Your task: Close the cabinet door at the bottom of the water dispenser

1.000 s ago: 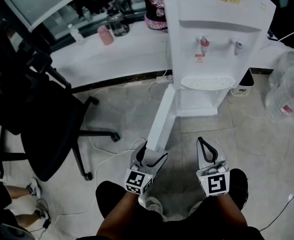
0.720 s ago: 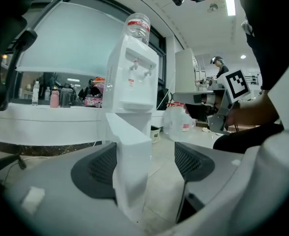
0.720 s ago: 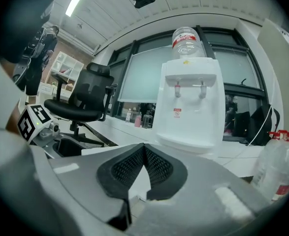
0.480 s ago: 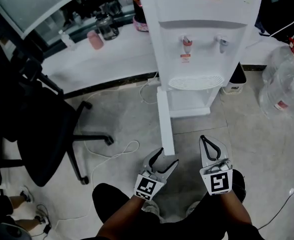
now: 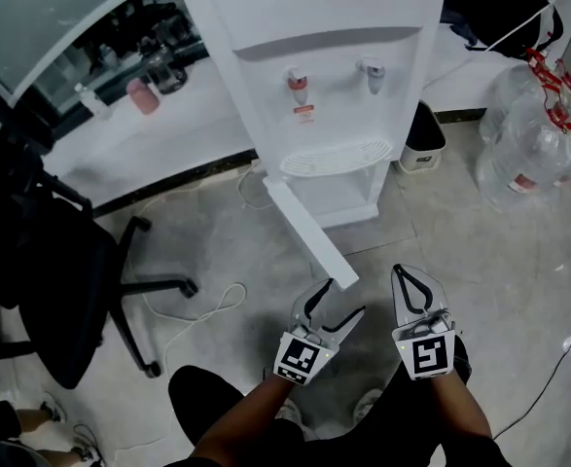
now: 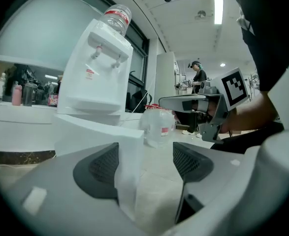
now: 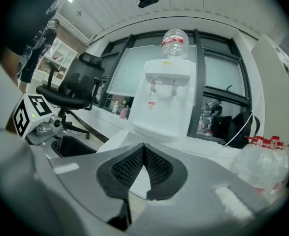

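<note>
The cabinet door [image 5: 304,227] stands swung out from the foot of the water dispenser [image 5: 324,56], its free edge pointing to 5 o'clock in the head view. The left tool [image 5: 341,300], spread though its jaws have just been narrowing, straddles that edge without pinching it. It would be best to sweep the edge in an arc toward 1 o'clock until it sits flush, with the right tool [image 5: 405,278], pressed together and empty, kept off at 3 o'clock.

**Camera arrangement, three views**
Head camera is looking steeply down, water dispenser [image 5: 314,76] lying at 12 o'clock; both gripper cameras are riding low, facing this shared dispenser nearly level.
</note>
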{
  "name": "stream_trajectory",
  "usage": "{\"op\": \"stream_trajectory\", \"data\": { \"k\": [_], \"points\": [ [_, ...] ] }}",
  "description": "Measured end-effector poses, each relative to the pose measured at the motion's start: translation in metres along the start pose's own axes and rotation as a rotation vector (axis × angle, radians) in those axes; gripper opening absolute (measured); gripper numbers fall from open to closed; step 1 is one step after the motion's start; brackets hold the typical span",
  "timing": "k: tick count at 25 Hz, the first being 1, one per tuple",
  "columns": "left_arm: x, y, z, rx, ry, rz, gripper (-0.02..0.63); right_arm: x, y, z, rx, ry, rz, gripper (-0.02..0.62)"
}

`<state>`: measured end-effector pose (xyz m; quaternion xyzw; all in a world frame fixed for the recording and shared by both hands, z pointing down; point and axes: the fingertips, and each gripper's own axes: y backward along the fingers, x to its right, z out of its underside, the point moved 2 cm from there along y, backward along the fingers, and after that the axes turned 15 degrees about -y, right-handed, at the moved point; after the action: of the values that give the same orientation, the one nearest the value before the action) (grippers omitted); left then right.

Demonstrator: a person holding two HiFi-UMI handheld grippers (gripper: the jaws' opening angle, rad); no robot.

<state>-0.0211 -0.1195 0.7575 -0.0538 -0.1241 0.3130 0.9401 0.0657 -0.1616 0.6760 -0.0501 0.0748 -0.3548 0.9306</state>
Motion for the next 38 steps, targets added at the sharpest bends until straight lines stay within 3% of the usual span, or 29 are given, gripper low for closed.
{"op": "stream_trajectory", "data": {
  "k": [12, 17, 22, 29, 38],
  "points": [
    [0.004, -0.076, -0.012, 0.047, -0.091, 0.065, 0.374, 0.052, 0.032, 0.003, 0.052, -0.065, 0.115, 0.003],
    [-0.001, -0.103, -0.017, 0.065, -0.090, 0.052, 0.373, 0.060, 0.032, 0.018, 0.021, -0.104, 0.125, 0.003],
    [-0.008, -0.129, -0.020, 0.084, -0.085, 0.027, 0.373, 0.069, 0.028, 0.026, 0.079, -0.183, 0.185, 0.003],
    [-0.020, -0.168, -0.027, 0.094, -0.116, 0.039, 0.377, 0.081, 0.029, 0.050, 0.041, -0.172, 0.194, 0.003],
    [-0.049, -0.205, -0.026, 0.116, -0.123, 0.029, 0.360, 0.093, 0.019, 0.062, 0.055, -0.278, 0.180, 0.003]
  ]
}}
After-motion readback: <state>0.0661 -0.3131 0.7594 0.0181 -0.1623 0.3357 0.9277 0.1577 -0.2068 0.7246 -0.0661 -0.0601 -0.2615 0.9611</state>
